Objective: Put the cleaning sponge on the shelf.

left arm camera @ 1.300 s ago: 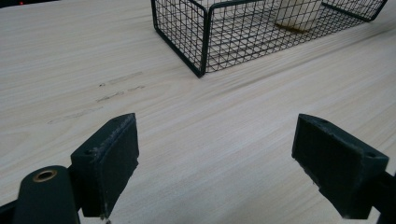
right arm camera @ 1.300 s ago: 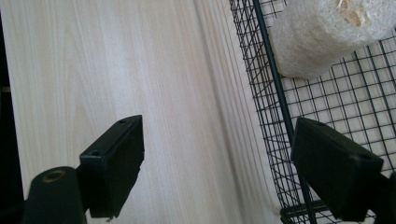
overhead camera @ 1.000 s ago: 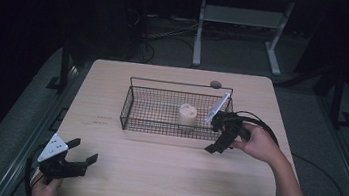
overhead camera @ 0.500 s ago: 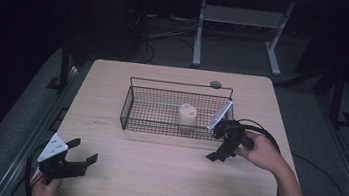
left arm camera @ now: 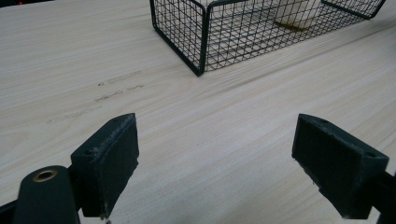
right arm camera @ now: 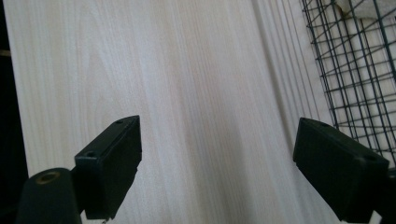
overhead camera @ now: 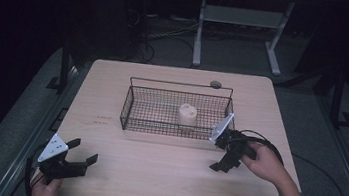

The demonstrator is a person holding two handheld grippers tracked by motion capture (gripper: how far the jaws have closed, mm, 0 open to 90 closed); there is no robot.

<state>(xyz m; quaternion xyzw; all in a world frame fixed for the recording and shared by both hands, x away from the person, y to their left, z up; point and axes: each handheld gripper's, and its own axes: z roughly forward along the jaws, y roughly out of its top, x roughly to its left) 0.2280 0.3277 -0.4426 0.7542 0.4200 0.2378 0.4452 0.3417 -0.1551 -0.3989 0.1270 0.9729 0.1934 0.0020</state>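
Wire basket (overhead camera: 177,109) sits mid-table with a cream-coloured cylindrical object (overhead camera: 187,115) upright inside it, toward its right half; we cannot tell what the object is made of. Our right gripper (overhead camera: 220,164) hangs over bare wood just beyond the basket's near right corner, apart from the mesh. Its jaws have just been opening and now stand released and wide, with nothing between them; in the right gripper view (right arm camera: 217,172) the basket wall lies beyond the far-side finger (right arm camera: 338,170), not touching it. Our left gripper (overhead camera: 81,153) rests at the near left corner of the wooden table (overhead camera: 153,176), well apart from the basket, jaws spread and empty. In the left gripper view (left arm camera: 215,170) the basket's corner lies ahead of the fingers.
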